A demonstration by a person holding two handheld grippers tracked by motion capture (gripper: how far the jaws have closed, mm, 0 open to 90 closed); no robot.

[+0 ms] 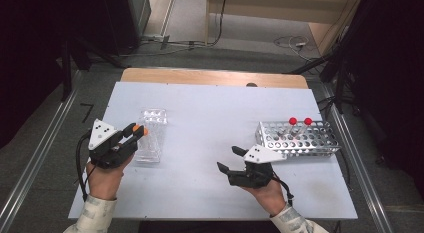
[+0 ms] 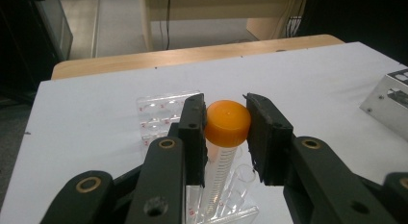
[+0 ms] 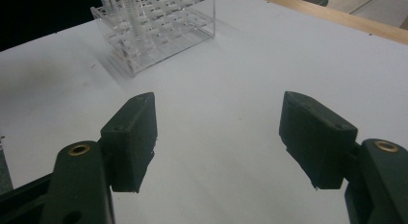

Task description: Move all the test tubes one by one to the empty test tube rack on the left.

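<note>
Above the clear rack (image 2: 161, 113), the left tool (image 2: 226, 132) grips an orange-capped tube (image 2: 227, 124); the right tool (image 3: 219, 137) gapes open

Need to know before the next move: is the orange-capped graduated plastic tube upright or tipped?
Upright. The orange-capped graduated plastic tube hangs cap-up between the left gripper pads, its lower end down in the clear acrylic rack.

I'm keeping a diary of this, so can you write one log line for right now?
left tool: shut on tube | tube: over clear rack | right tool: open, nothing held | metal rack: two red-capped tubes
</note>
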